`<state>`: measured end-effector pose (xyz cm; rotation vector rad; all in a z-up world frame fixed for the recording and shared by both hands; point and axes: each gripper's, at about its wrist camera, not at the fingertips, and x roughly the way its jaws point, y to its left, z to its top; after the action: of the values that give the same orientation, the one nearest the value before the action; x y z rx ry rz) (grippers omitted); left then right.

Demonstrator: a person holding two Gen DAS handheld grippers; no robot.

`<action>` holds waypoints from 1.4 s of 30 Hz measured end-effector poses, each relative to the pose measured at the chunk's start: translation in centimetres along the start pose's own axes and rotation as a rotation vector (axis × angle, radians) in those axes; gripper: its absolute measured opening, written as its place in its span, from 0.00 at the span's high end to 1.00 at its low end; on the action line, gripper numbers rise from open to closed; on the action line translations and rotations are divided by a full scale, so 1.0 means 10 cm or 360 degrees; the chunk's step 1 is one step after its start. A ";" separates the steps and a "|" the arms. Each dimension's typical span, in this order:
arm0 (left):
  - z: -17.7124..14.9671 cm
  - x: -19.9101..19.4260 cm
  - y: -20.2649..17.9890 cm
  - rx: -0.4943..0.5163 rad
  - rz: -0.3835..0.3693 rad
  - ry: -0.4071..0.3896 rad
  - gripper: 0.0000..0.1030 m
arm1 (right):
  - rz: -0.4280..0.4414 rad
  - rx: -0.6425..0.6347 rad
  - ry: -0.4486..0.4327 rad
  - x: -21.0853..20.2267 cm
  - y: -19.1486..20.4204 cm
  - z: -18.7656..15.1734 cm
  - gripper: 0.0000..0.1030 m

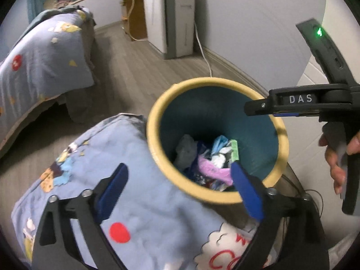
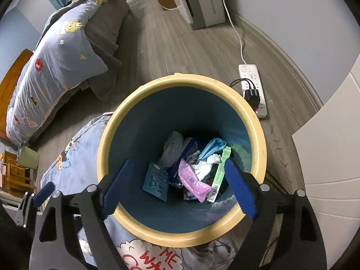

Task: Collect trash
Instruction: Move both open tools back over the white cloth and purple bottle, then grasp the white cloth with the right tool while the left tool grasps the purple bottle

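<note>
A round bin with a yellow rim (image 2: 258, 130) and a dark teal inside stands on the floor; it also shows in the left wrist view (image 1: 155, 103). Trash lies at its bottom: a pink wrapper (image 2: 193, 181), a green label strip (image 2: 221, 171), a teal packet (image 2: 156, 181), white tissue (image 2: 203, 165) and blue plastic (image 2: 213, 146). My right gripper (image 2: 178, 187) is open and empty, right above the bin's mouth. My left gripper (image 1: 180, 190) is open and empty, over the bin's near-left rim and the bedding. The right gripper's body (image 1: 299, 103) reaches in from the right.
A blue cartoon-print quilt (image 1: 139, 204) bunches against the bin's left side. A bed with a matching pillow (image 2: 60, 56) stands at left. A white power strip (image 2: 253, 87) with a cable lies on the wood floor behind the bin. A white appliance (image 1: 168, 15) stands by the wall.
</note>
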<state>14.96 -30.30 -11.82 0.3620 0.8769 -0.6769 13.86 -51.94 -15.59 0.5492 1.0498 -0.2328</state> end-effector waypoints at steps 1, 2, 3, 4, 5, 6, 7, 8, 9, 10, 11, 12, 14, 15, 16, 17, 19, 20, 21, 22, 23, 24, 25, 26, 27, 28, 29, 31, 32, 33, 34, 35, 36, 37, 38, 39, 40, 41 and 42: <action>-0.01 -0.03 0.04 -0.0002 0.0016 -0.0005 0.09 | -0.0005 -0.0012 -0.0006 -0.05 0.04 -0.01 0.13; -0.03 -0.08 0.08 -0.0004 0.0029 -0.0009 0.08 | -0.0011 -0.0030 -0.0012 -0.09 0.09 -0.01 0.09; -0.07 -0.16 0.15 -0.0005 0.0048 -0.0015 0.08 | -0.0019 -0.0048 -0.0019 -0.12 0.14 -0.01 0.09; -0.10 -0.20 0.21 -0.0001 0.0068 -0.0022 0.08 | -0.0022 -0.0067 -0.0026 -0.15 0.19 -0.01 0.09; -0.14 -0.27 0.26 0.0005 0.0092 -0.0030 0.08 | -0.0023 -0.0093 -0.0033 -0.18 0.27 -0.02 0.09; -0.19 -0.36 0.33 0.0015 0.0116 -0.0039 0.08 | -0.0026 -0.0113 -0.0034 -0.20 0.32 -0.03 0.09; -0.24 -0.44 0.40 0.0019 0.0149 -0.0038 0.08 | -0.0029 -0.0150 -0.0038 -0.24 0.42 -0.04 0.08; -0.29 -0.53 0.47 0.0017 0.0180 -0.0036 0.08 | -0.0029 -0.0193 -0.0047 -0.28 0.53 -0.06 0.06; -0.32 -0.58 0.52 0.0013 0.0198 -0.0034 0.08 | -0.0030 -0.0233 -0.0061 -0.33 0.63 -0.08 0.05; -0.38 -0.68 0.59 0.0006 0.0222 -0.0032 0.08 | -0.0035 -0.0279 -0.0078 -0.37 0.74 -0.10 0.05; -0.41 -0.74 0.65 0.0001 0.0238 -0.0031 0.08 | -0.0042 -0.0323 -0.0093 -0.39 0.84 -0.13 0.05; -0.46 -0.83 0.71 -0.0009 0.0260 -0.0032 0.08 | -0.0048 -0.0348 -0.0096 -0.41 0.91 -0.16 0.05; -0.56 -1.02 0.85 -0.0043 0.0301 -0.0037 0.08 | -0.0028 -0.0397 -0.0087 -0.42 1.10 -0.27 0.05; -0.59 -1.10 0.90 -0.0058 0.0314 -0.0040 0.08 | -0.0015 -0.0414 -0.0072 -0.42 1.18 -0.31 0.05; -0.64 -1.20 0.97 -0.0078 0.0332 -0.0044 0.07 | -0.0003 -0.0454 -0.0050 -0.42 1.31 -0.38 0.05; -0.68 -1.28 1.03 -0.0092 0.0343 -0.0046 0.07 | -0.0002 -0.0492 -0.0044 -0.42 1.41 -0.45 0.05; -0.82 -1.44 1.16 -0.0118 0.0379 -0.0040 0.07 | 0.0014 -0.0565 -0.0027 -0.43 1.60 -0.58 0.05; -0.90 -1.52 1.23 -0.0130 0.0410 -0.0040 0.07 | 0.0025 -0.0582 -0.0022 -0.43 1.67 -0.64 0.05; -0.96 -1.56 1.26 -0.0140 0.0429 -0.0044 0.07 | 0.0043 -0.0601 -0.0005 -0.42 1.76 -0.73 0.05; -1.04 -1.62 1.32 -0.0166 0.0454 -0.0049 0.07 | 0.0062 -0.0616 0.0026 -0.39 1.85 -0.82 0.05; -1.11 -1.65 1.38 -0.0197 0.0468 -0.0051 0.07 | 0.0080 -0.0636 0.0055 -0.36 1.93 -0.91 0.05; -1.21 -1.70 1.47 -0.0254 0.0473 -0.0051 0.07 | 0.0092 -0.0663 0.0076 -0.34 2.00 -0.99 0.05; -1.27 -1.72 1.52 -0.0288 0.0468 -0.0050 0.07 | 0.0101 -0.0702 0.0094 -0.31 2.09 -1.09 0.05; -1.32 -1.74 1.57 -0.0314 0.0468 -0.0048 0.07 | 0.0111 -0.0744 0.0110 -0.29 2.16 -1.19 0.05; -1.38 -1.76 1.62 -0.0337 0.0479 -0.0048 0.07 | 0.0128 -0.0780 0.0125 -0.27 2.22 -1.27 0.05; -1.43 -1.78 1.67 -0.0352 0.0488 -0.0054 0.07 | 0.0145 -0.0817 0.0143 -0.26 2.27 -1.35 0.05; -1.48 -1.79 1.71 -0.0360 0.0494 -0.0057 0.07 | 0.0152 -0.0839 0.0156 -0.25 2.30 -1.40 0.05; -1.57 -1.81 1.78 -0.0376 0.0504 -0.0046 0.07 | 0.0166 -0.0914 0.0188 -0.20 2.38 -1.53 0.05; -1.59 -1.81 1.81 -0.0380 0.0504 -0.0038 0.07 | 0.0164 -0.0947 0.0199 -0.18 2.42 -1.59 0.05; -1.62 -1.82 1.85 -0.0381 0.0509 -0.0034 0.07 | 0.0164 -0.0996 0.0210 -0.16 2.42 -1.63 0.05; -1.65 -1.82 1.89 -0.0381 0.0513 -0.0033 0.07 | 0.0172 -0.1037 0.0223 -0.13 2.46 -1.68 0.05; -1.66 -1.82 1.91 -0.0384 0.0510 -0.0032 0.07 | 0.0179 -0.1062 0.0240 -0.11 2.46 -1.70 0.05; -1.67 -1.82 1.95 -0.0392 0.0506 -0.0030 0.07 | 0.0188 -0.1083 0.0260 -0.08 2.48 -1.72 0.05; -1.68 -1.81 1.98 -0.0408 0.0499 -0.0028 0.07 | 0.0203 -0.1112 0.0282 -0.04 2.53 -1.76 0.05; -1.69 -1.80 2.00 -0.0417 0.0494 -0.0027 0.07 | 0.0210 -0.1151 0.0304 -0.01 2.56 -1.81 0.06; -1.71 -1.78 2.03 -0.0433 0.0490 -0.0016 0.07 | 0.0202 -0.1202 0.0327 0.04 2.61 -1.89 0.06; -1.73 -1.75 2.06 -0.0448 0.0484 0.0001 0.07 | 0.0196 -0.1262 0.0350 0.07 2.64 -1.97 0.06; -1.74 -1.73 2.08 -0.0461 0.0474 0.0011 0.07 | 0.0190 -0.1319 0.0374 0.10 2.68 -2.04 0.06; -1.75 -1.72 2.11 -0.0475 0.0468 0.0017 0.07 | 0.0181 -0.1379 0.0401 0.15 2.72 -2.13 0.06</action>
<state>11.23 1.64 -8.09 0.2197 0.8977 -0.2673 10.28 -17.55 -16.32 -0.1548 1.2367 0.3972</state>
